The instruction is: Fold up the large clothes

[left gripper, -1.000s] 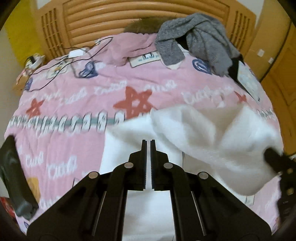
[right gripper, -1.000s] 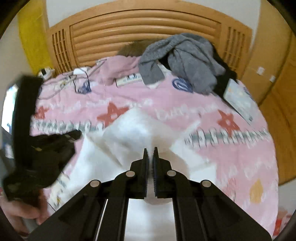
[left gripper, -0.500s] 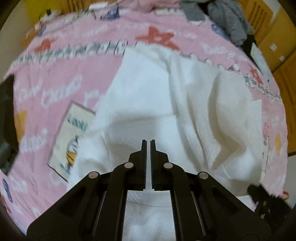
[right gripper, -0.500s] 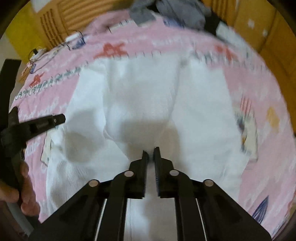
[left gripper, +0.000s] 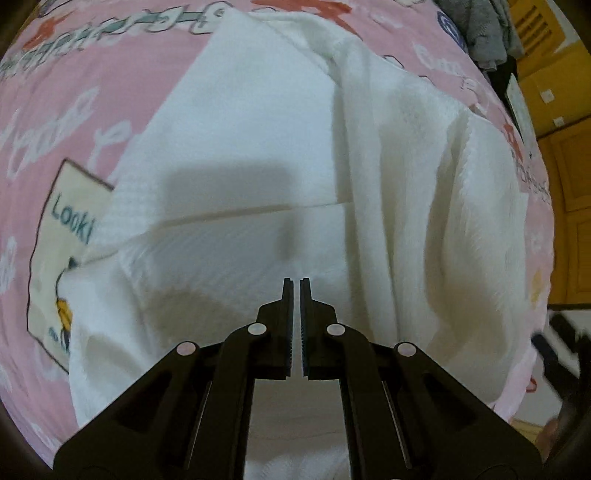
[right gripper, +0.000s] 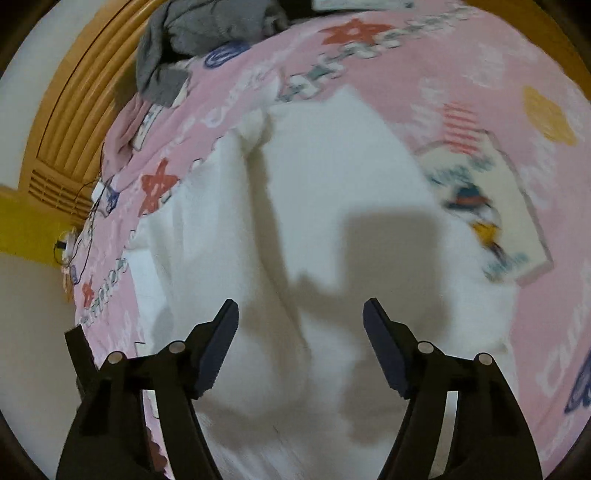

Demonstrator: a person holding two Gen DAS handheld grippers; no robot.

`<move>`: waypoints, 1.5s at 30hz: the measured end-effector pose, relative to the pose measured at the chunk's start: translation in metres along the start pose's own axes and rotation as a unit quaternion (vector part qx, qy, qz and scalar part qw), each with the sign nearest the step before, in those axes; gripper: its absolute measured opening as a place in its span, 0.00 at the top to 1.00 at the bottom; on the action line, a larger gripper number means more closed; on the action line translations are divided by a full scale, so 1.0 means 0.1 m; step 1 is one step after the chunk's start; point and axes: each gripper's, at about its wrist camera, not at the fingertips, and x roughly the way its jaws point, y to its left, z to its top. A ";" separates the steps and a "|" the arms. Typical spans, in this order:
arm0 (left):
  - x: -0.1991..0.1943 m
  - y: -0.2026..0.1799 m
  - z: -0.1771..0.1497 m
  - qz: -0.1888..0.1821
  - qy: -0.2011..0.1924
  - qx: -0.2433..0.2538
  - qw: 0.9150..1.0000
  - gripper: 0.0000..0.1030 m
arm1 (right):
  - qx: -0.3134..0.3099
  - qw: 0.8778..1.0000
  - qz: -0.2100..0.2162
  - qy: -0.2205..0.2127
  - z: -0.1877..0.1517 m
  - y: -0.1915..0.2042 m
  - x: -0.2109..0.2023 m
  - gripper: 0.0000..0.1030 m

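The garment, white, lies spread on the pink bedspread directly ahead of and beneath both tools. The left gripper has its jaws pressed together; whether cloth is pinched between them cannot be told. The right gripper is spread wide above the garment, holding nothing. To fold well, place the right gripper over an edge rather than mid-panel, close fully, then lift both sides evenly to avoid the central ridge bunching.

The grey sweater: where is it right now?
The grey sweater lies heaped at the head of the pink bedspread, against the wooden headboard; upper left in the right wrist view, far beyond the white garment.
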 end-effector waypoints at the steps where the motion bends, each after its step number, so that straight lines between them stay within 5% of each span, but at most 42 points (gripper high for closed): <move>1: 0.01 -0.02 0.02 0.001 0.005 0.004 1.000 0.97 | -0.001 1.000 0.010 0.010 0.03 0.06 0.06 0.34; 4: 0.09 -0.08 0.10 -0.018 0.032 0.017 0.999 0.97 | -0.034 0.998 -0.011 0.053 0.08 0.32 0.35 0.38; 8: 0.15 -0.07 0.14 -0.046 0.057 0.015 0.997 0.97 | -0.077 0.993 -0.042 0.078 -0.02 0.47 0.58 0.69; 10: 0.16 -0.05 0.13 -0.061 0.061 0.011 0.996 0.69 | -0.078 0.992 -0.048 0.081 -0.07 0.46 0.62 0.70; 11: 0.15 -0.04 0.13 -0.059 0.055 0.010 0.997 0.45 | -0.079 0.992 -0.048 0.081 -0.09 0.46 0.62 0.73; 12: 0.11 -0.02 0.13 -0.056 0.038 0.009 0.998 0.41 | -0.083 0.992 -0.044 0.079 -0.12 0.47 0.62 0.79; 15: 0.08 0.01 0.15 -0.091 0.042 -0.003 0.995 0.41 | -0.092 0.992 -0.042 0.073 -0.14 0.48 0.60 0.94; 21: 0.22 0.05 0.20 -0.224 0.091 -0.063 0.968 0.39 | -0.064 0.996 0.003 0.056 -0.05 0.44 0.41 0.95; 24: 0.29 0.00 0.21 -0.247 0.098 -0.080 0.961 0.33 | -0.016 0.998 0.051 0.046 0.02 0.20 0.27 0.95; 31: 0.67 -0.09 0.25 -0.250 0.122 -0.133 0.951 0.39 | 0.077 0.988 0.122 0.050 0.00 -0.25 0.25 0.95; 33: 0.66 -0.10 0.25 -0.257 0.118 -0.135 0.949 0.87 | 0.098 0.984 0.139 0.051 -0.02 -0.35 0.29 0.95; 37: 0.48 -0.15 0.25 -0.236 0.096 -0.098 0.962 0.91 | 0.124 0.978 0.158 0.050 -0.01 -0.47 0.34 0.95; 40: 0.15 -0.17 0.31 -0.250 0.055 -0.075 0.964 0.92 | 0.128 0.973 0.185 0.047 0.03 -0.47 0.31 0.95; 45: -0.43 -0.04 0.60 -0.284 -0.048 -0.064 0.955 0.92 | 0.127 0.945 0.299 0.026 0.22 -0.37 0.21 0.95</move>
